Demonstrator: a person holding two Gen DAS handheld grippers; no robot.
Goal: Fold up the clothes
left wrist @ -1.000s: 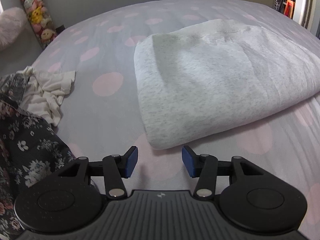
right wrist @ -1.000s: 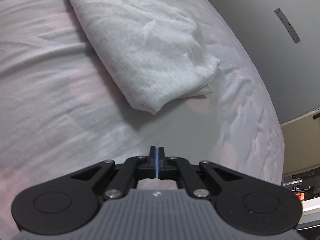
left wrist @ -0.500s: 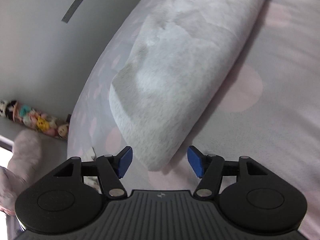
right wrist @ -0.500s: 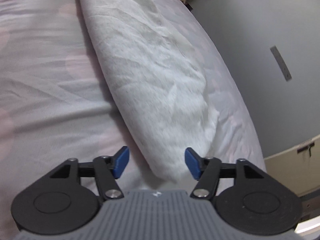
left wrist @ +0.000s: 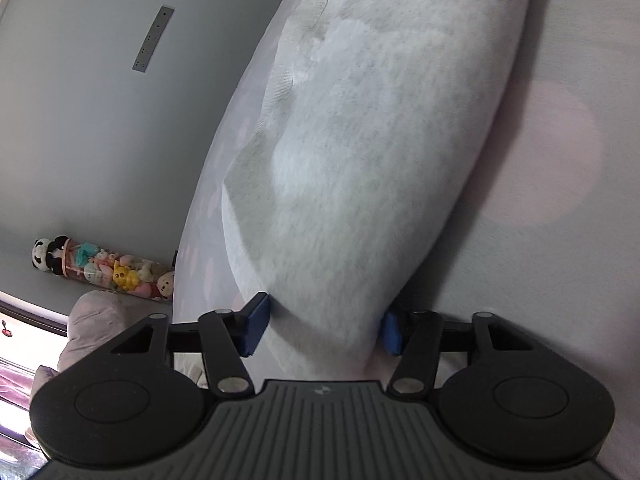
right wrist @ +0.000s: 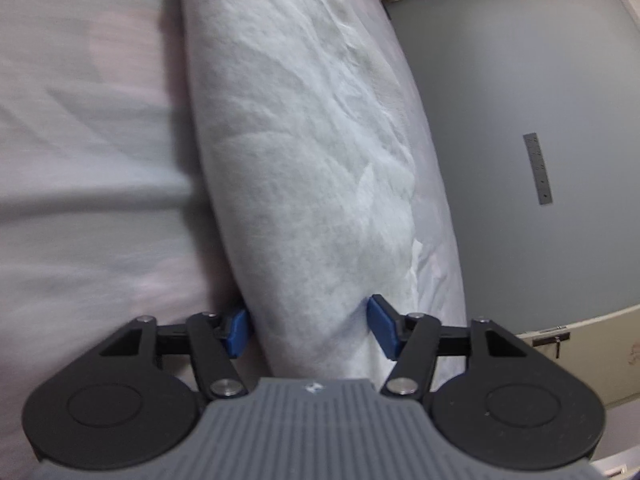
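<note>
Grey garment (left wrist: 360,152) on the bed, now being straddled at both ends by wide-open jaws.
Since a second ago, the right gripper (right wrist: 308,330) has been opened and, like the left gripper (left wrist: 322,330), advanced around a folded end; nothing is being clamped yet. Contact beneath the cloth is being hidden, and the left frame is blurred.

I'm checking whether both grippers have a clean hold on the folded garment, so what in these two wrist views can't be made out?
- Left wrist: the right pad is partly hidden behind the grey garment, so contact there is unclear.
- Right wrist: the left pad is half hidden by the garment's edge.
- Right wrist: the bedsheet is motion-blurred.
- Both views: the garment's near end is hidden by the gripper bodies.
- The stuffed toys are too small to identify.
</note>
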